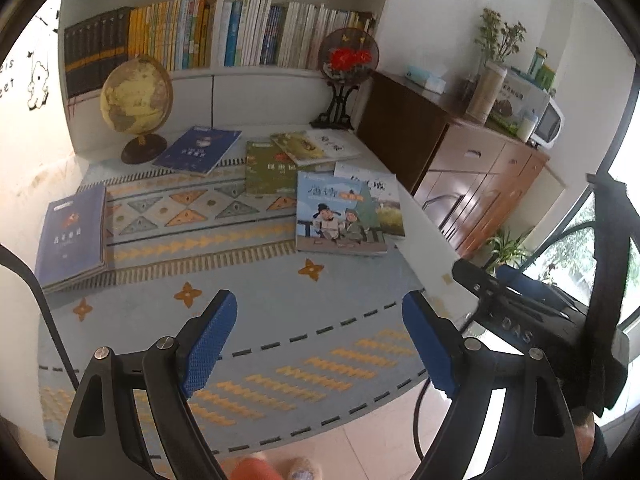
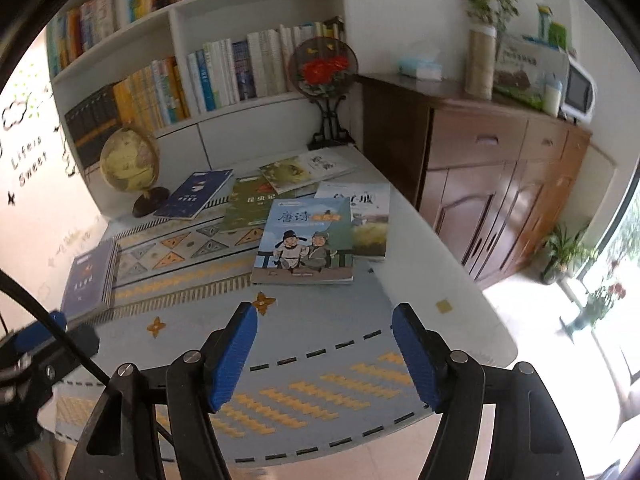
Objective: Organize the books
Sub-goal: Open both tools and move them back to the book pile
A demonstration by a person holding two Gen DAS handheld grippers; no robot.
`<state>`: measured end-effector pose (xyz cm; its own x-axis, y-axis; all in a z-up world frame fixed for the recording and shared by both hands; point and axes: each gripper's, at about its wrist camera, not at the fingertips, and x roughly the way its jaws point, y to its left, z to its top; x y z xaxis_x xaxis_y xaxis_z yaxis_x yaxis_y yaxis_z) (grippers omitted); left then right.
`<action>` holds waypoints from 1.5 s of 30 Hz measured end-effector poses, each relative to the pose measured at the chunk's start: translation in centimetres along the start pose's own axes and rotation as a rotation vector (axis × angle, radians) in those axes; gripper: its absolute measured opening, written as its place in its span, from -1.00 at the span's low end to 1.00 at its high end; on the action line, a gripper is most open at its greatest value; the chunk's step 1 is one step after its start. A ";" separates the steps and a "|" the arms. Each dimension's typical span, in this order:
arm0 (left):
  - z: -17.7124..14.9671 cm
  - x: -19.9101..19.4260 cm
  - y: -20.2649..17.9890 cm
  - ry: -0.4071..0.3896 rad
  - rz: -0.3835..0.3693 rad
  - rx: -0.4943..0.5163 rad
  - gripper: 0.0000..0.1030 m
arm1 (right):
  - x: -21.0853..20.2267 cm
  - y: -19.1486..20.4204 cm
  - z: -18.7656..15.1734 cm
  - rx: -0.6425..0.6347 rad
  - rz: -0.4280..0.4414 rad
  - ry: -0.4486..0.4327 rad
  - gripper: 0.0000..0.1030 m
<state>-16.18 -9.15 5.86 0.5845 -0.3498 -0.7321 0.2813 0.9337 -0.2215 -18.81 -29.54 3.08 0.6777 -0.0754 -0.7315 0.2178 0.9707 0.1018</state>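
Books lie flat all over the table (image 2: 448, 240), which has a patterned cloth on it. The cartoon book (image 2: 306, 242) with two men on the cover is nearest, partly on top of a white book (image 2: 370, 224). A green book (image 2: 250, 208) and a dark blue book (image 2: 196, 194) lie farther back, near the globe (image 2: 128, 164). A blue stack (image 1: 72, 236) sits at the left edge.

The left tool (image 1: 320, 342) is spread wide with nothing in it. The right tool (image 2: 324, 356) is spread too, and empty.

These books look thin and light, with smooth covers that may slip. They could bend if lifted by a corner. I think pinching the cartoon book at its near edge would work best, since that edge sticks out.
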 end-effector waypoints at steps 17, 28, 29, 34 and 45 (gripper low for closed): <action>5.5 6.4 3.8 0.020 0.092 0.146 0.69 | 9.0 4.6 4.7 -0.098 -0.185 0.131 0.33; 10.0 11.9 9.4 0.073 0.058 0.169 0.69 | 15.1 5.3 8.4 -0.024 -0.183 0.218 0.33; 10.2 12.4 9.4 0.080 0.054 0.175 0.69 | 15.3 5.1 8.6 -0.019 -0.178 0.222 0.33; 11.1 15.1 9.4 0.119 -0.035 0.189 0.69 | 16.2 2.9 9.4 0.054 -0.169 0.250 0.33; 16.7 19.6 6.5 0.093 -0.064 0.156 0.69 | 18.2 -1.0 12.2 0.086 -0.130 0.241 0.33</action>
<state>9.81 -11.24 0.77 0.4904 -0.3929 -0.7779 0.4347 0.8839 -0.1725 1.88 -34.67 -2.12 0.4556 -0.1312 -0.8805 0.3578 0.9326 0.0462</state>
